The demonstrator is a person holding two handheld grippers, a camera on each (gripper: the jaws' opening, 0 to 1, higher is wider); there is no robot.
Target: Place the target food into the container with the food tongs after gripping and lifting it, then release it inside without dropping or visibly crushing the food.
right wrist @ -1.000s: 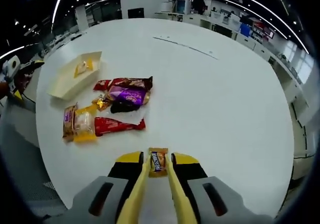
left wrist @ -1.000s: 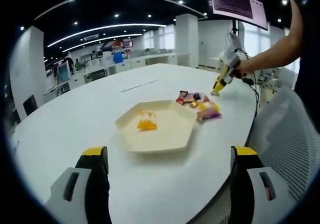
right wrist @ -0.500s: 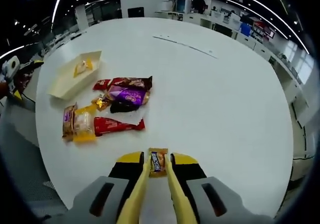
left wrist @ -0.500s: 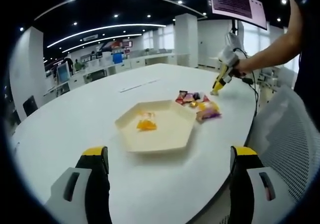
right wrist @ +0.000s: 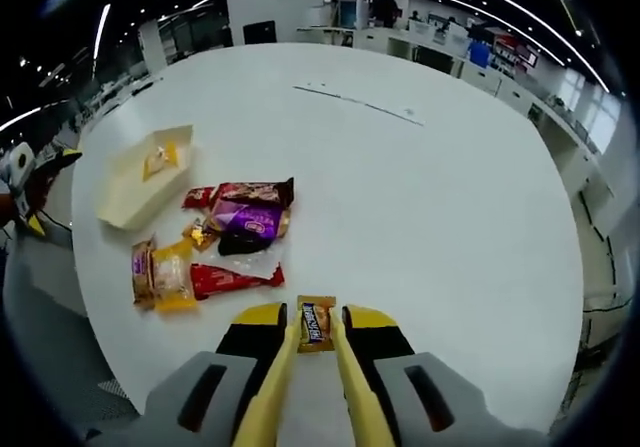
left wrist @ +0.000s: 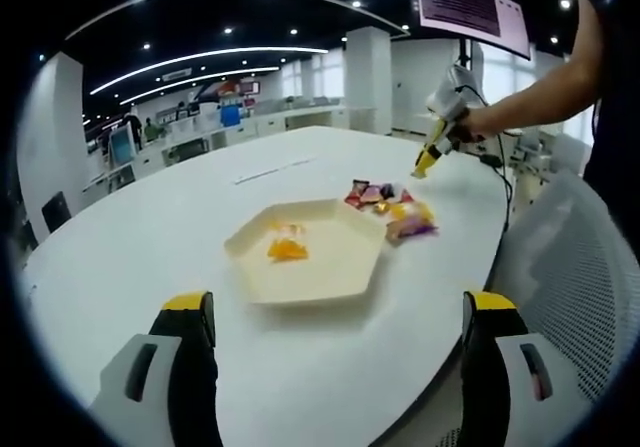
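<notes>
My right gripper (right wrist: pixel 316 319) holds yellow food tongs (right wrist: pixel 275 392), and their tips are shut on a small orange and brown snack packet (right wrist: pixel 316 324), lifted above the white table (right wrist: pixel 430 197). A pile of wrapped snacks (right wrist: pixel 220 237) lies ahead and to the left. Beyond it sits the cream hexagonal tray (right wrist: pixel 130 182) with a yellow snack (right wrist: pixel 160 157) inside. In the left gripper view that tray (left wrist: pixel 330 272) is centred ahead of my open left gripper (left wrist: pixel 338 312), the snack pile (left wrist: pixel 390 205) lies past it, and the right gripper (left wrist: pixel 440 117) hovers at the upper right.
The table's rounded edge (left wrist: pixel 470 297) runs close on the right of the left gripper view, with a white mesh chair (left wrist: pixel 560 267) beside it. A person's arm (left wrist: pixel 540 92) reaches in at the top right. Desks and screens stand far behind.
My right gripper has risen with the packet, so the table looks farther off. In the left gripper view it has climbed a little. The left gripper is still.
</notes>
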